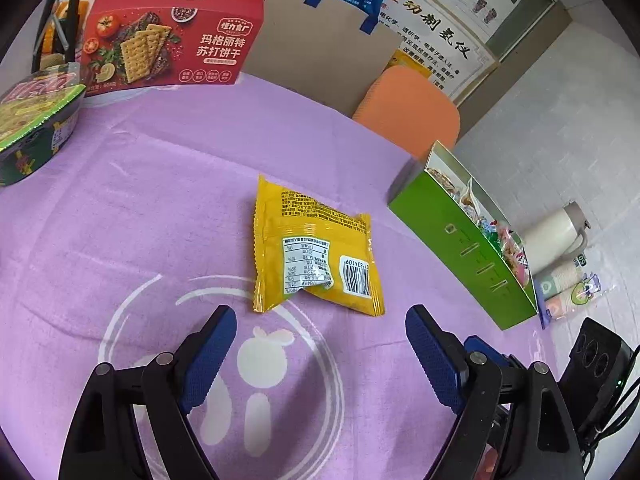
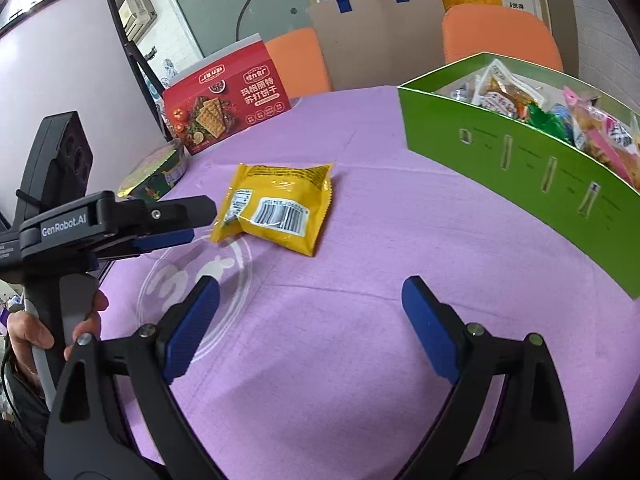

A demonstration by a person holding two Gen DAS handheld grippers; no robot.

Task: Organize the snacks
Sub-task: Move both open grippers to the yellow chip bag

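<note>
A yellow snack packet (image 1: 316,252) lies label side up on the purple tablecloth (image 1: 160,200). My left gripper (image 1: 320,316) stands open just short of the packet's near edge, nothing between its blue pads. In the right wrist view the same yellow packet (image 2: 280,208) lies ahead and to the left. My right gripper (image 2: 312,284) is open and empty, some way back from it. The left gripper (image 2: 200,220) shows there from the side, its fingers close to the packet's left end. A green box (image 2: 520,168) with several wrapped snacks inside stands at the right.
A red cracker box (image 1: 168,36) stands at the back left, a round green-lidded tub (image 1: 32,128) beside it. Orange chairs (image 1: 408,112) and a brown paper bag (image 1: 320,44) sit behind the table. A pale flask (image 1: 556,232) and paper cups (image 1: 560,280) lie beyond the green box (image 1: 472,252).
</note>
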